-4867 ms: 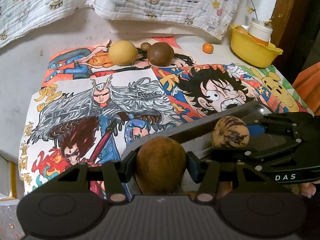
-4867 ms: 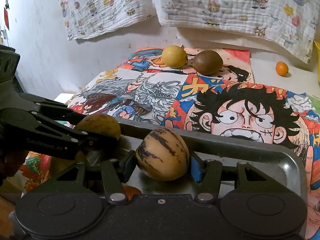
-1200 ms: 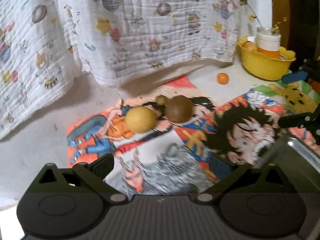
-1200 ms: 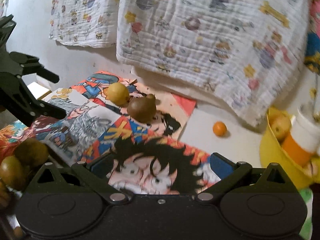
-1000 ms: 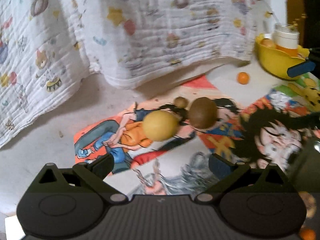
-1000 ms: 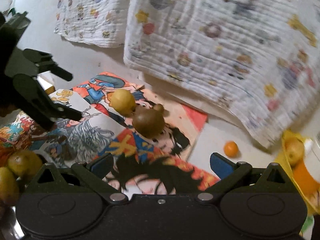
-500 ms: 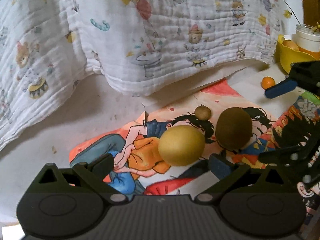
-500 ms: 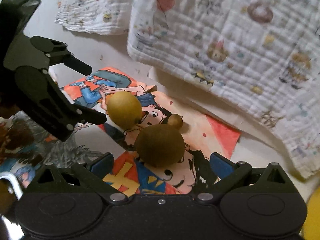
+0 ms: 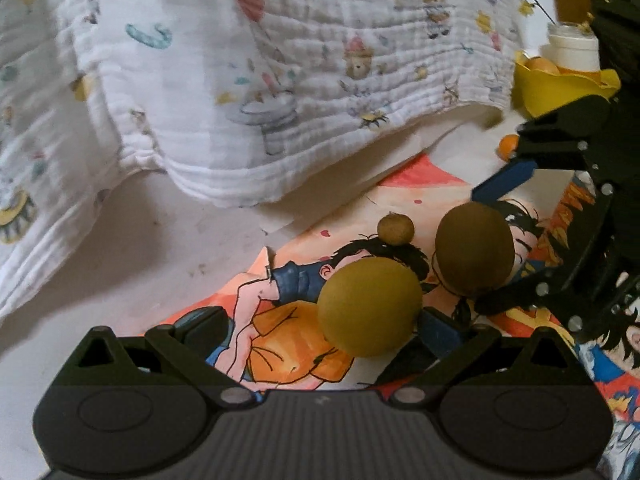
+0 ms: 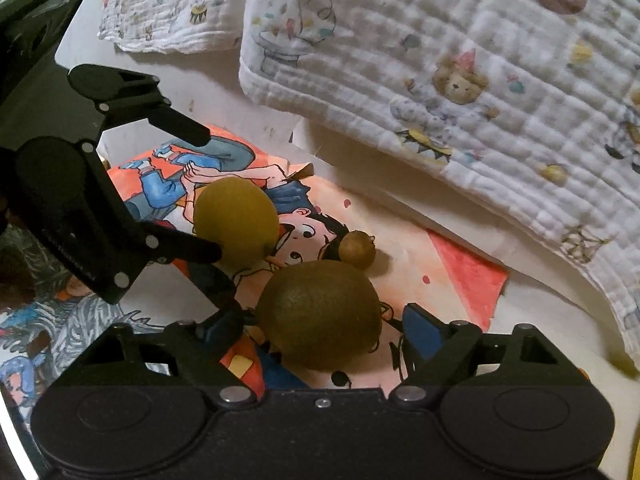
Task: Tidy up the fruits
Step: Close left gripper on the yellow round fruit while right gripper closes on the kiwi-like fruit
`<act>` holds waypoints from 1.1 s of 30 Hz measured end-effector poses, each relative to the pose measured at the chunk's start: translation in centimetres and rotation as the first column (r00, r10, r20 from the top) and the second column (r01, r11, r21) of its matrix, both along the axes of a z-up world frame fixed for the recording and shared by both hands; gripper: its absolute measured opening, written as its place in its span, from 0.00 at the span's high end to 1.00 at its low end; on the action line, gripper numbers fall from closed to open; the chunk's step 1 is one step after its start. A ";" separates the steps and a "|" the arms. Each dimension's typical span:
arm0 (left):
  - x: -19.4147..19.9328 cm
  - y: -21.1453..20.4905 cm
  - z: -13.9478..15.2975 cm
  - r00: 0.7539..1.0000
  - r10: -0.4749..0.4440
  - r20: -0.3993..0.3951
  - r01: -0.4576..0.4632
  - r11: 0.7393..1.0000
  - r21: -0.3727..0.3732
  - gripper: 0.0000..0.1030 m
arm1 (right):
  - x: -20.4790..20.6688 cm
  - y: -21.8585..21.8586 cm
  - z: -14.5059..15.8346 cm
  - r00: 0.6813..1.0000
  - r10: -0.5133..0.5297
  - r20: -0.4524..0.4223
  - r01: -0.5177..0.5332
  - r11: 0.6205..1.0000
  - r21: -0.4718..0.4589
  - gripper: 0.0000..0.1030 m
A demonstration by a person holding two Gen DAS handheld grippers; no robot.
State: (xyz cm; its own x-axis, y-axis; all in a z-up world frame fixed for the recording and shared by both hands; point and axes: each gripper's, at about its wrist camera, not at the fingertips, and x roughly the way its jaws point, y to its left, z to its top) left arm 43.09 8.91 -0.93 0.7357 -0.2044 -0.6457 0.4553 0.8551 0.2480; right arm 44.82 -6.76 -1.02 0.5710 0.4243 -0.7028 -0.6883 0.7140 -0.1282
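Yellow and round, one fruit lies on the cartoon-printed mat between the jaws of the left gripper, which stand wide and released, its right pad close beside the fruit. The brown fruit sits just to its right, between the right gripper jaws, which are closing with small gaps still showing on both sides. A small brown fruit rests just behind the pair. Only the left view shows the small orange and the yellow bowl with a white jar. The hanging printed cloth appears in both. No readable writing shows.
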 end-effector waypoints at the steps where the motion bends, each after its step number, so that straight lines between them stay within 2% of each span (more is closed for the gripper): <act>1: 0.1 0.0 0.0 1.000 -0.004 -0.001 0.004 1.000 -0.009 0.01 | 0.2 0.1 -0.1 1.000 0.002 0.003 -0.002 1.000 -0.006 0.19; 9: 0.7 -0.4 0.0 0.999 -0.050 0.007 0.051 0.997 -0.056 0.04 | 0.9 0.4 -0.5 1.000 0.016 -0.001 -0.016 1.000 -0.007 0.30; 12: 0.9 -0.6 -0.1 0.999 -0.054 -0.003 0.054 0.997 -0.059 0.09 | 0.8 0.4 -0.6 1.000 0.016 0.000 -0.016 1.000 -0.002 0.33; 20: 1.9 -0.5 -0.6 0.996 -0.054 -0.073 0.046 0.993 -0.112 0.25 | 0.6 0.1 -0.6 1.000 -0.006 -0.003 0.006 1.000 0.016 0.34; 27: 2.4 -0.9 -0.7 0.995 -0.052 -0.083 0.040 0.990 -0.138 0.31 | 0.7 0.2 -0.6 1.000 -0.007 -0.005 0.008 1.000 0.014 0.34; 30: 2.7 -1.1 -0.7 0.994 -0.046 -0.101 0.030 0.987 -0.157 0.39 | 0.7 0.2 -0.6 1.000 -0.009 -0.002 0.009 1.000 0.015 0.34; 33: 2.7 -1.4 -0.7 0.994 -0.031 -0.102 0.016 0.989 -0.144 0.40 | 0.7 0.2 -0.6 1.000 -0.011 0.000 0.011 1.000 0.013 0.34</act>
